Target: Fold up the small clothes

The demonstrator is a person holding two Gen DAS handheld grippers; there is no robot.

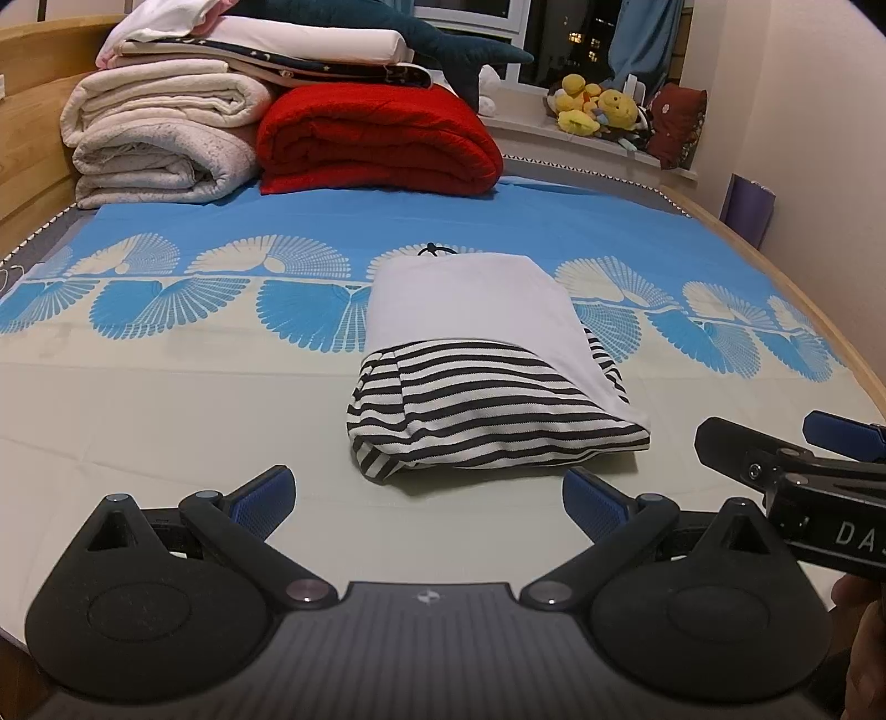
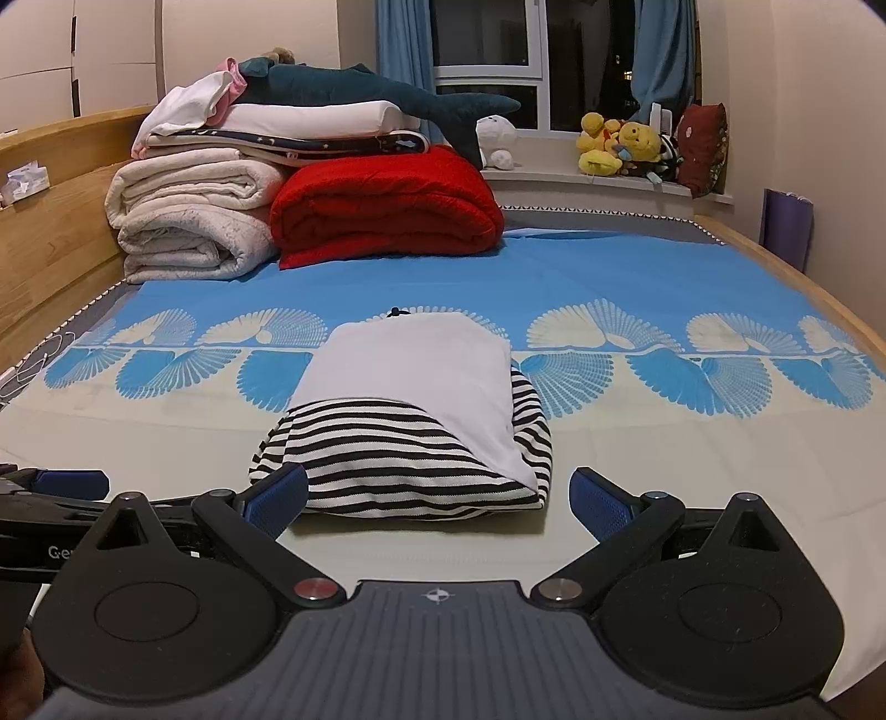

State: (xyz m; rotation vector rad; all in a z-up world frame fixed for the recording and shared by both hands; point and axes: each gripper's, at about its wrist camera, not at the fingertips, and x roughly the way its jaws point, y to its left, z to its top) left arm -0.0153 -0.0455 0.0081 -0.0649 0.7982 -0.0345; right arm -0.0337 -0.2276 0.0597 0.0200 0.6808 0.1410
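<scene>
At the far left of the bed, a wooden headboard [image 2: 50, 232] runs along the side, and against it sits a stack of rolled cream fleece blankets [image 2: 188, 221] with folded white and navy star-print bedding [image 2: 310, 130] on top. A dark teal plush shark [image 2: 360, 91] lies across that pile. Just beside the cream blankets is a folded red quilted blanket [image 2: 387, 205], touching them.

The left gripper [image 1: 429, 498], black with blue ribbed pads, is spread wide with nothing between its fingers; it hovers over the pale part of the blue and cream fan-patterned bedsheet [image 1: 166, 387], short of the clothing. Ahead of it, near the middle of the bed, lies the folded black-and-white striped garment [image 1: 476, 421], a compact bundle with a pale grey-white cloth panel [image 1: 470, 299] folded over its far half and down its right side. A small black cord loop [image 1: 434, 250] shows at the far edge of that panel.

The right gripper [image 2: 437, 495], of the same black and blue build, is likewise spread wide and holds nothing. In its own view its left pad overlaps the near left corner of the striped bundle, though contact cannot be judged; its right pad stands clear of the cloth.

Farther right, on the windowsill between blue curtains [image 2: 662, 52], sit yellow plush toys [image 2: 620, 144] and a dark red cushion [image 2: 703, 147]. A purple bag [image 2: 786, 227] stands by the wall.
</scene>
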